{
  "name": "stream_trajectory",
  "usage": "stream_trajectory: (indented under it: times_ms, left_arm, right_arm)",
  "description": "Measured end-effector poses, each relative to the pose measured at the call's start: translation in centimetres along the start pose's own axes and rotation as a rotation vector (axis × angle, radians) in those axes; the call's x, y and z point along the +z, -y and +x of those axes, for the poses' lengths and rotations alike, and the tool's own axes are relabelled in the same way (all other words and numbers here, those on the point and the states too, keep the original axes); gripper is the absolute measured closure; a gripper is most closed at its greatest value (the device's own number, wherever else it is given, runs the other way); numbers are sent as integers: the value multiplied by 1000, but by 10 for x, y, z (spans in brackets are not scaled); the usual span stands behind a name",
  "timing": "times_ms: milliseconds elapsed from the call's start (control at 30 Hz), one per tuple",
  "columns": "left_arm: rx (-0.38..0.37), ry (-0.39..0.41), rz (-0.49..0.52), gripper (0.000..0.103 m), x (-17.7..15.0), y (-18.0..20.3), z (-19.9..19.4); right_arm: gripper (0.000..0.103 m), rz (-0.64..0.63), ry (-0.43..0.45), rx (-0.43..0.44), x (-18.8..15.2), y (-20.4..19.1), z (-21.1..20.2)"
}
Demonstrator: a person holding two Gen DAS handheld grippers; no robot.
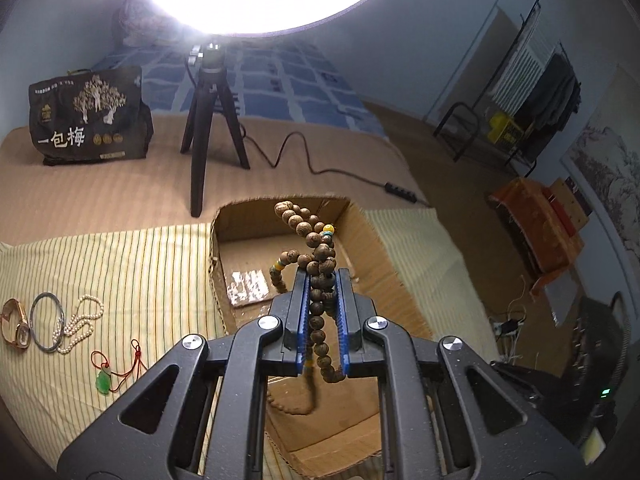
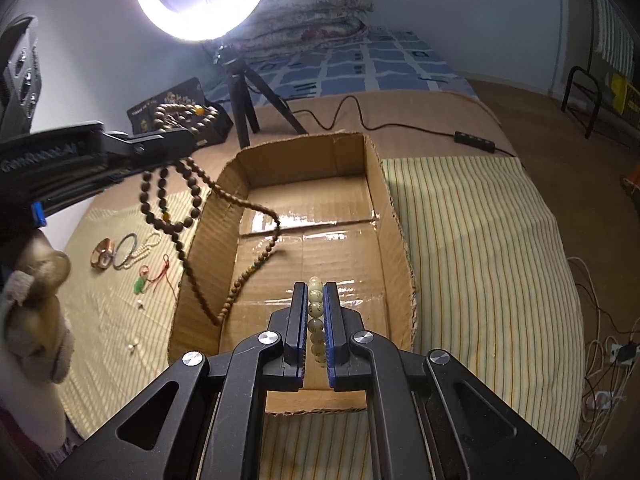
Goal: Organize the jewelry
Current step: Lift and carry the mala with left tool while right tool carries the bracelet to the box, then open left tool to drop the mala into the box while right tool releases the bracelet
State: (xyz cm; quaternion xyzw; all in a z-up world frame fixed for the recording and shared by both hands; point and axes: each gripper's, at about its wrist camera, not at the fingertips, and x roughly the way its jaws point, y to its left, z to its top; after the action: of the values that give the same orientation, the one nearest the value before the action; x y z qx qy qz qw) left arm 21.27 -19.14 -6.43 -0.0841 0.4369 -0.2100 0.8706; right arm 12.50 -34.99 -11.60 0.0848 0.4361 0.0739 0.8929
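Note:
My left gripper point(image 1: 323, 276) is shut on a long string of brown wooden beads point(image 1: 316, 248). It holds them above the open cardboard box point(image 1: 384, 264). In the right wrist view the left gripper point(image 2: 188, 136) is over the box's left wall point(image 2: 200, 240), and the wooden beads point(image 2: 192, 200) hang in loops with one end trailing onto the box floor. My right gripper point(image 2: 315, 292) is shut on a bracelet of pale green-white beads point(image 2: 315, 312) above the near part of the box.
On the striped cloth left of the box lie a gold watch point(image 1: 16, 326), a silver bangle point(image 1: 47, 320), a pearl string point(image 1: 82, 322) and a green pendant on red cord point(image 1: 105, 380). A ring light on a tripod point(image 1: 212, 120) and a dark bag point(image 1: 90, 116) stand behind.

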Motion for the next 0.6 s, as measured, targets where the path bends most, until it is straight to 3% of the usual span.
stream_trajectory:
  times_ms: [433, 567, 600]
  left_arm:
    - [19, -80, 45, 92, -15, 3, 16]
    - [27, -80, 66, 73, -16, 5, 11]
    - [27, -80, 67, 71, -16, 4, 10]
  right_arm:
    - [97, 13, -35, -16, -1, 4, 9]
    - [93, 7, -41, -29, -1, 1, 9]
    - [84, 8, -38, -32, 0, 0, 8]
